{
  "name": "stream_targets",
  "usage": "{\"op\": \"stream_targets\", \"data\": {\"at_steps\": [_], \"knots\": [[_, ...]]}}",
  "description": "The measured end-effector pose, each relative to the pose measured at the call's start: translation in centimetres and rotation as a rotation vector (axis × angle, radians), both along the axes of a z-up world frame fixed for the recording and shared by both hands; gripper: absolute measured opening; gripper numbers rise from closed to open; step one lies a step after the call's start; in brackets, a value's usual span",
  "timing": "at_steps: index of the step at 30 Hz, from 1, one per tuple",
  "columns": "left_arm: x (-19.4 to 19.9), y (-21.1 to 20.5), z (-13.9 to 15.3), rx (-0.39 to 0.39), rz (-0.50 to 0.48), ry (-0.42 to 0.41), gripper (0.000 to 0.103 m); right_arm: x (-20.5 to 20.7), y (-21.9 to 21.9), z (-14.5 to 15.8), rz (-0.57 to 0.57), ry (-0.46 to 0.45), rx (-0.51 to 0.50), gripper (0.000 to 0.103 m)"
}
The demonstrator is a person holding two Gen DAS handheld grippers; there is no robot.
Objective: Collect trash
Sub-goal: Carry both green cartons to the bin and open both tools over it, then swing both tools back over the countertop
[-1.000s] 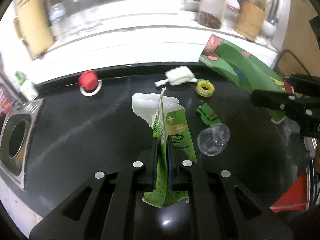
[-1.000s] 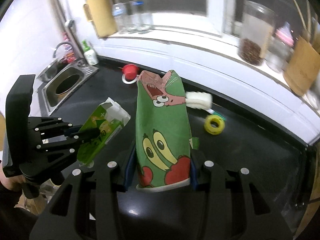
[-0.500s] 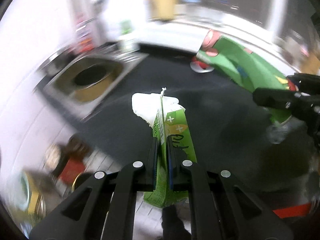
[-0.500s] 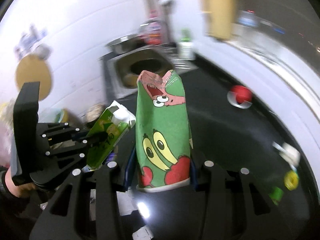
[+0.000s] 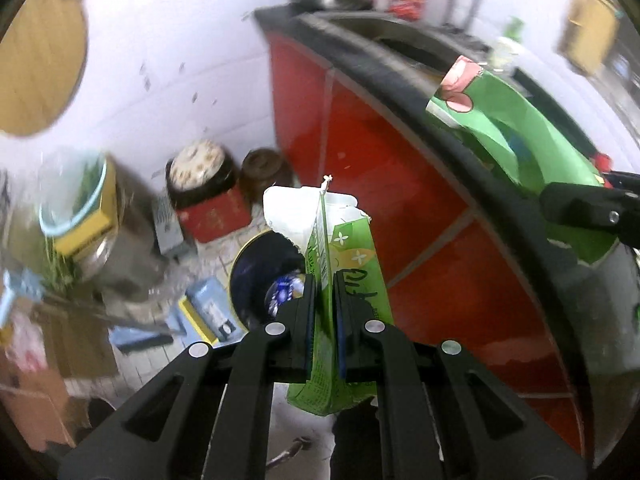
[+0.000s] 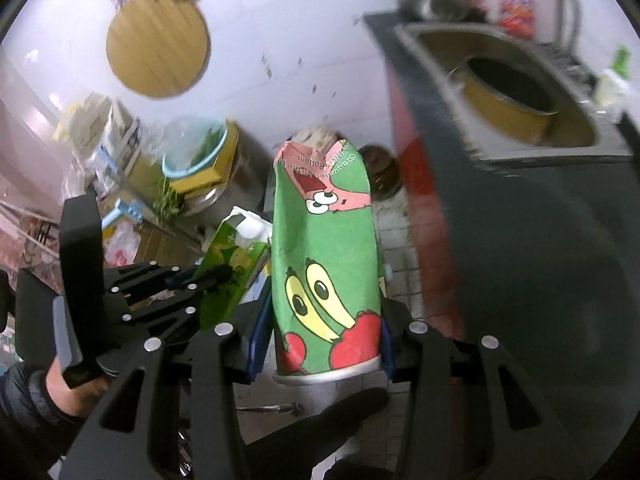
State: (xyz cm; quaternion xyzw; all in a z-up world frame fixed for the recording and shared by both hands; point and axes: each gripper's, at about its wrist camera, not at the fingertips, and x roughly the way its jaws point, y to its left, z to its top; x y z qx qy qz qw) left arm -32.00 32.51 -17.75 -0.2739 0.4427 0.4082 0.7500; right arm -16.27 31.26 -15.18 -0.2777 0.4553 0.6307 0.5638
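My left gripper [image 5: 323, 286] is shut on a flattened green-and-white carton [image 5: 352, 256], which it holds above the floor and over a dark round bin with a yellow rim [image 5: 237, 270]. In the right wrist view the carton [image 6: 228, 268] shows at the left in that gripper [image 6: 192, 280], held by a person's hand [image 6: 68, 388]. My right gripper [image 6: 320, 336] is shut on a crushed green paper cup with cartoon figures [image 6: 324, 248], upright between the pads. The left wrist view has the cup [image 5: 520, 132] at the upper right, beside the counter edge.
A black counter with red cabinet fronts [image 5: 400, 184] runs along the right, with a sink [image 6: 508, 92] set in it. The floor holds a red box [image 5: 212, 212], a blue basin [image 6: 196, 152], cardboard and other clutter. A round wooden board [image 6: 158, 44] hangs on the white wall.
Both grippers have swung left off the counter top and tilted down over the floor, each keeping its grip. The counter's small items have left view; the bin and floor clutter have appeared.
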Motion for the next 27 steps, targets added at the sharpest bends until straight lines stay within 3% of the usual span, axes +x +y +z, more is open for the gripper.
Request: {"op": "stream_targets", "data": {"at_steps": [5,11,12,13,14,15,21,27], "knots": [[-1.6,3.6,-5.8,-0.068,0.059,-0.03,0.008,-2.5,4.9,-5.2,0.017,0.031,-0.082,0.044],[-2.1,6.4,-9.9,-0.113,0.067,-0.036,0.008,-4.7,9.1,-9.0,0.032,0.023,-0.142,0.045],[-2.1,6.7,-10.0,-0.118,0.064,-0.042,0.012,-4.9,9.6,-9.2,0.031,0.018,-0.142,0.047],[-2.0,7.0,-10.5,-0.116,0.063,-0.033,0.02,-4.8,9.8,-9.4,0.032,0.019,-0.143,0.054],[-2.0,7.2,-10.8,-0.108,0.068,-0.016,0.06,-4.9,10.2,-9.8,0.033,0.018,-0.152,0.077],[-2.2,7.4,-11.0,-0.097,0.078,-0.002,0.081,-4.9,10.5,-9.9,0.029,0.014,-0.147,0.087],[-3.5,7.3,-11.0,-0.094,0.118,-0.031,0.081,-4.4,10.9,-10.0,0.024,0.029,-0.152,0.087],[-3.5,5.7,-9.6,-0.083,0.101,-0.012,0.081,-2.8,8.8,-8.2,0.001,0.025,-0.133,0.087]]}}
